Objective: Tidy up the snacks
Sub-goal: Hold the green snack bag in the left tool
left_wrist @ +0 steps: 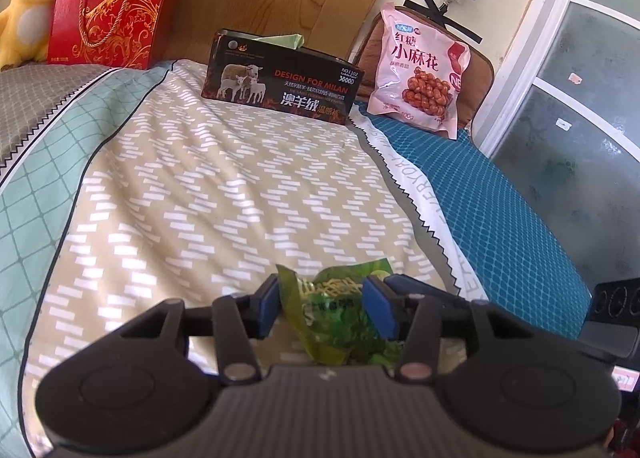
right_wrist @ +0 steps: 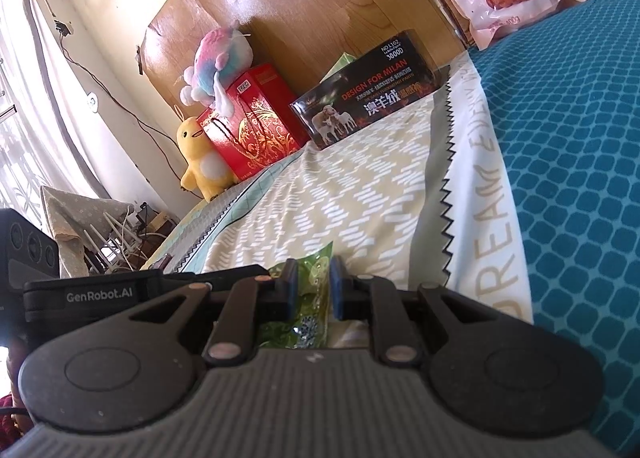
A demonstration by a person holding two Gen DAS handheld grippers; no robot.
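A green snack packet [left_wrist: 340, 318] sits at the bottom centre of the left wrist view, between the blue pads of the left gripper [left_wrist: 325, 308]. Those pads stand apart, with a gap visible on the left side of the wrapper, so the left gripper does not look to be pinching it. In the right wrist view the same green snack packet [right_wrist: 310, 290] appears at bottom centre, and here the right gripper [right_wrist: 313, 288] has its fingers drawn close and clamped on the wrapper. The likely reason is a handover, one gripper keeping hold while the other lets go.

Under the packet lies a beige zigzag-patterned quilt [left_wrist: 224, 194], with a teal bedsheet [left_wrist: 500, 210] at the right. Farther up, in the middle of the frame, stands a dark open box marked DESIGN FOR MILAN [left_wrist: 280, 78], with something pale green showing inside; it seems the probable place for snacks. A pink bag of twisted fried dough [left_wrist: 416, 70] leans upright to its right, and a red Crispy Cashew Biscuit box [left_wrist: 116, 14] stands at upper left beside a yellow duck plush [left_wrist: 28, 6].
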